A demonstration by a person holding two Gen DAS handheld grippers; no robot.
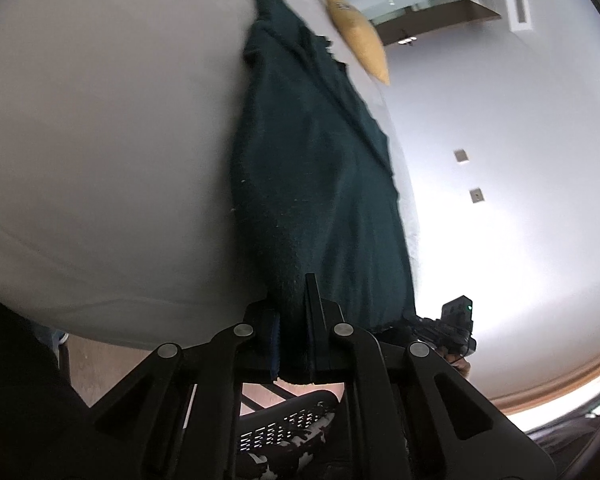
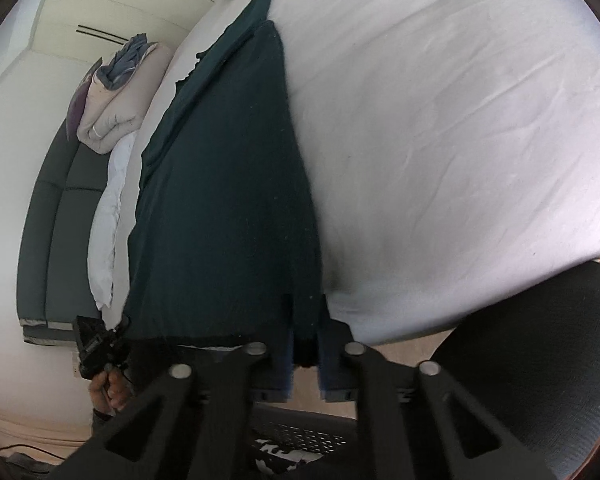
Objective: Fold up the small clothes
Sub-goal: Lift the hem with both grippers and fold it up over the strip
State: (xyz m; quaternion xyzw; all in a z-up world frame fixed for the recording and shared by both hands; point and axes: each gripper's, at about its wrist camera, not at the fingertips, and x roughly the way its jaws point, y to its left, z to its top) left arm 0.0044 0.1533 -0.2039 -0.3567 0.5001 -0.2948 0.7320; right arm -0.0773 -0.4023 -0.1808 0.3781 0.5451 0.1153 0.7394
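The left gripper [image 1: 296,312] has its black fingers [image 1: 314,320] drawn close together, pinching the near hem of a long dark green knitted garment [image 1: 316,184] between them. The cloth bunches into the narrow slot and a scrap of its edge shows just below the pads. The right gripper [image 2: 305,332] likewise has its fingers [image 2: 325,332] pressed in on the same garment, clamping the near hem at the corner that lies toward the open stretch of bed.

From both grips the dark green garment runs away along a bed covered with a pale, lightly creased sheet [image 2: 460,120], lying as a long strip that narrows toward its far end. Its near end hangs at the bed's near edge, where the fingers hold it.

In the left wrist view the right gripper's black body [image 1: 456,320] shows just beside the garment's near corner. In the right wrist view the left gripper's body sits at the other near corner, held in a hand [image 2: 108,390].

Past the garment's far end lies a yellow cushion [image 1: 360,36]. Beside the bed stands a dark grey padded sofa [image 2: 56,216] carrying a folded beige quilt [image 2: 116,104]. A black mesh chair seat [image 2: 532,360] sits near the bed's near edge.
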